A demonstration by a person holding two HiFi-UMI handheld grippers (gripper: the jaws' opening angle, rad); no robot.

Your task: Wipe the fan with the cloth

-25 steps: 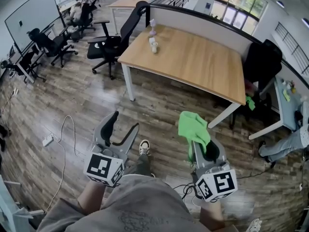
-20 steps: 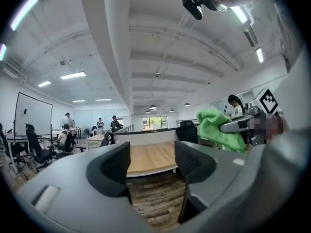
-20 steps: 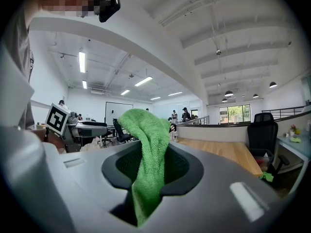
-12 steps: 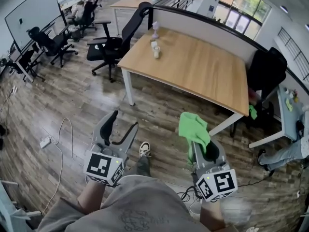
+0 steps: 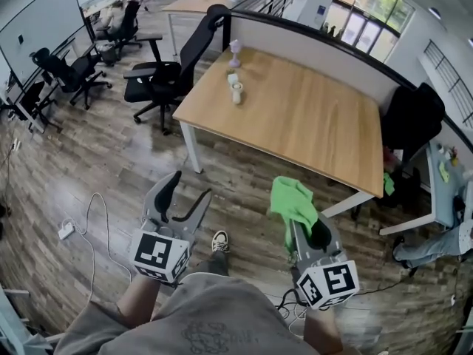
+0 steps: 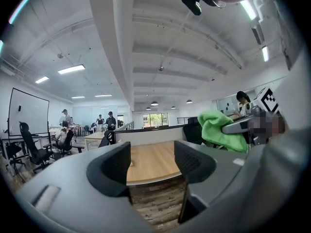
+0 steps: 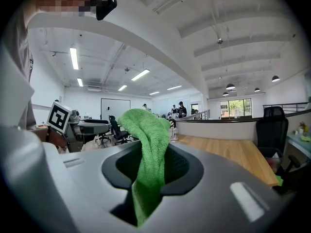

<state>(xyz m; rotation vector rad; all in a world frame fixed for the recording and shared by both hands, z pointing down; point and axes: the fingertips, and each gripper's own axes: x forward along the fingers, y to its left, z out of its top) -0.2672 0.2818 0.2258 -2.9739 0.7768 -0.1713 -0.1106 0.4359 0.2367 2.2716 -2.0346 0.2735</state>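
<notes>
A small pale purple fan (image 5: 235,48) stands upright at the far left corner of the wooden table (image 5: 310,124), well ahead of both grippers. In the right gripper view the fan (image 7: 173,129) shows small, past the cloth. My right gripper (image 5: 306,232) is shut on a green cloth (image 5: 293,200), which bunches up above the jaws and hangs down between them (image 7: 147,144). The left gripper (image 5: 188,191) is open with nothing between its fingers (image 6: 151,161). Both are held over the wood floor, short of the table.
Two small white objects (image 5: 235,86) stand on the table near the fan. A black office chair (image 5: 164,69) sits at the table's left end, and a grey partition (image 5: 318,46) runs behind it. Cables (image 5: 96,213) lie on the floor. A shoe (image 5: 219,241) shows below.
The table and chairs have shifted in the head view as the person moves over the floor. Both grippers keep their pose; the cloth stays clamped.
</notes>
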